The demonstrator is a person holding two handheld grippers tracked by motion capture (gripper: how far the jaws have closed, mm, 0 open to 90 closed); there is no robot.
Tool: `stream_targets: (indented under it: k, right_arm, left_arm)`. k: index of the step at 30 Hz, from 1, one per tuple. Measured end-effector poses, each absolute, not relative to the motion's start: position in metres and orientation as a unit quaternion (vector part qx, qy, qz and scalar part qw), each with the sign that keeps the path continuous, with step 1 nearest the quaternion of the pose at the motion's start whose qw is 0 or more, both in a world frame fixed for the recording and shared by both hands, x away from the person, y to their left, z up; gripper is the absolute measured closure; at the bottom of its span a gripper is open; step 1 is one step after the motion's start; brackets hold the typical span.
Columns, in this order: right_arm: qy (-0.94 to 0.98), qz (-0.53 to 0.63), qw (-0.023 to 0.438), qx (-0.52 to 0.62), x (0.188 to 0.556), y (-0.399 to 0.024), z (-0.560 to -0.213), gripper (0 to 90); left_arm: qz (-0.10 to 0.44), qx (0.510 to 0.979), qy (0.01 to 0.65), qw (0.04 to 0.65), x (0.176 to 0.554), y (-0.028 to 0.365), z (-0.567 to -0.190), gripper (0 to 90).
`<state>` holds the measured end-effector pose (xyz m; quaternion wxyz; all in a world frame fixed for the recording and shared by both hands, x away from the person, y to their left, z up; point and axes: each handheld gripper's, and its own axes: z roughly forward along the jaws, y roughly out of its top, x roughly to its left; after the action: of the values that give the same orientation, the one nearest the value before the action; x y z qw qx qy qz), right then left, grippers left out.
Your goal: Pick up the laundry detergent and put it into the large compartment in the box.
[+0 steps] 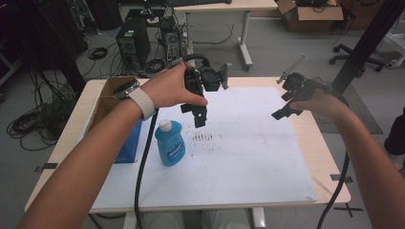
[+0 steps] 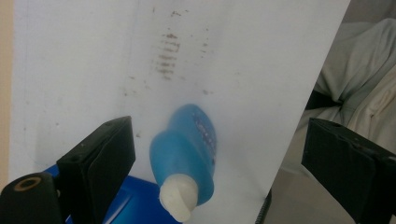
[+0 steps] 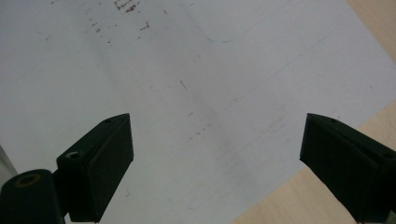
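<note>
Blue bottle upright beneath wide-open left gripper; right gripper likewise open.

White sheet with dark smudges covering wooden table; cardboard box at left edge; computer towers, coiled cables, office chair on floor beyond.

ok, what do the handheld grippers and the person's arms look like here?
Both the left gripper and right gripper are black, each with two blocky flat-faced jaws. A thick black cable trails from the left one, another from the right. The arms are bare, no sleeves; the left wrist wears a watch on a white band.
</note>
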<state>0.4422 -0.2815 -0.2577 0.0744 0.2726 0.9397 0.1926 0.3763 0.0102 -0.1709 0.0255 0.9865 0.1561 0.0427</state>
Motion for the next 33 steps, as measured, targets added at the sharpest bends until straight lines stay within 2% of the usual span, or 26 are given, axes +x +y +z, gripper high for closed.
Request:
stream_targets:
  k: [33]
  right_arm:
    - [0.938, 0.198, 0.085, 0.270, 0.437, -0.285, -0.254, 9.6]
  left_arm:
    - [0.038, 0.961, 0.272, 0.038, 0.377, 0.027, -0.153, 8.7]
